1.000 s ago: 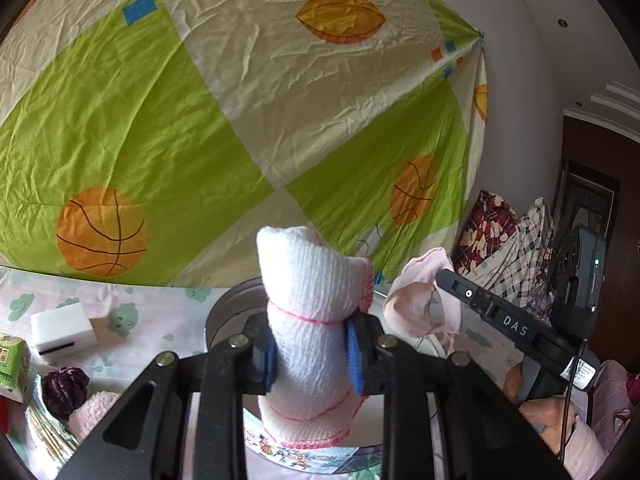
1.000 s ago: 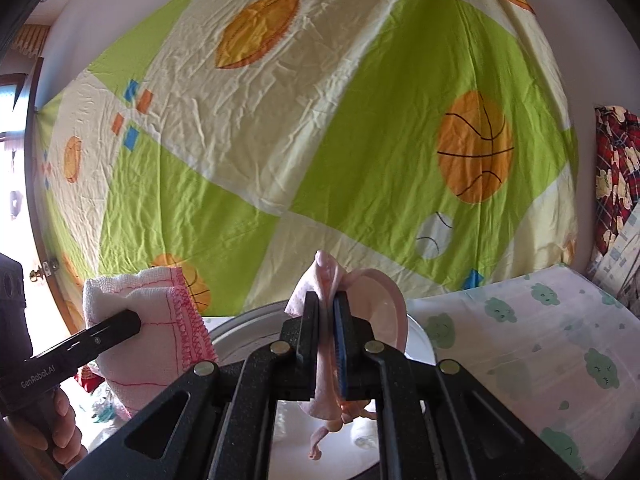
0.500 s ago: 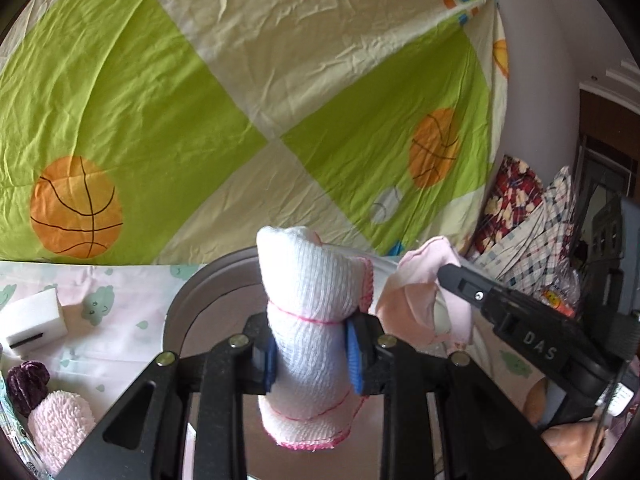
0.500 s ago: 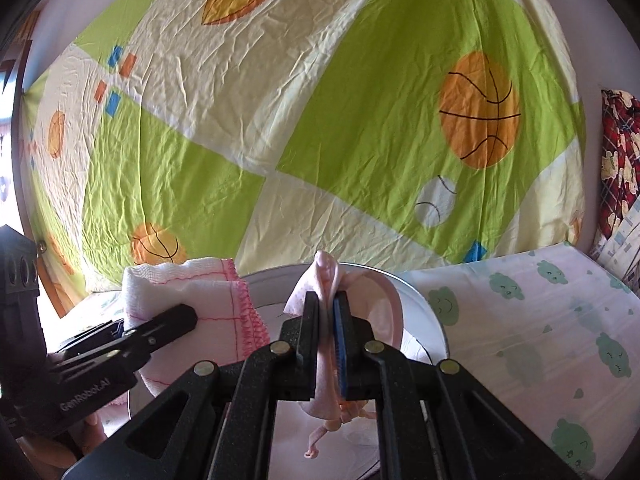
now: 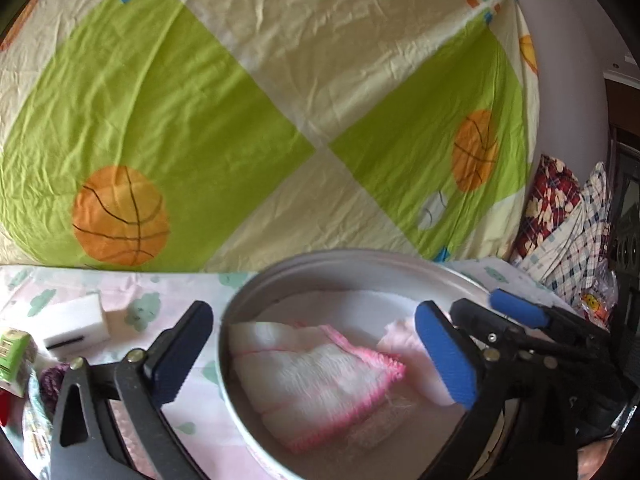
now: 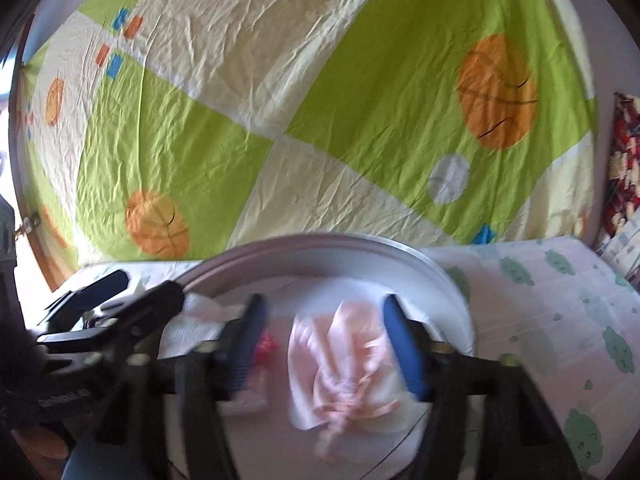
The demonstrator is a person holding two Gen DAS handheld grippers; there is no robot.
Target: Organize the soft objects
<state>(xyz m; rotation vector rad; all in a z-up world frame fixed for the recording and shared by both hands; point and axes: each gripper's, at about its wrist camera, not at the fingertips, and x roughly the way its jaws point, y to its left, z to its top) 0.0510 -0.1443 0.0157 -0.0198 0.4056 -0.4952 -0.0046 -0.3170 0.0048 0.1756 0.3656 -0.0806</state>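
A white towel with pink stitched edges point(image 5: 316, 380) lies inside a round metal basin point(image 5: 360, 264). My left gripper point(image 5: 316, 360) hangs over it with its jaws opening wide, the pads clear of the towel. A pale pink cloth point(image 6: 340, 364) lies in the same basin point(image 6: 452, 276), to the right of the towel. My right gripper point(image 6: 328, 344) has its jaws opening around the pink cloth, which is blurred and free of the pads. The right gripper point(image 5: 516, 320) also shows at the right of the left wrist view.
A pink tablecloth with green clouds point(image 6: 560, 300) covers the table. A white sponge block point(image 5: 76, 324), a green carton point(image 5: 12, 356) and a purple knitted item point(image 5: 52, 380) lie at the left. A green and cream sheet with basketballs point(image 5: 240, 120) hangs behind.
Both grippers have let go: the white towel and the pink cloth dropped from the jaws into the basin. Both hands sank a little toward the basin.
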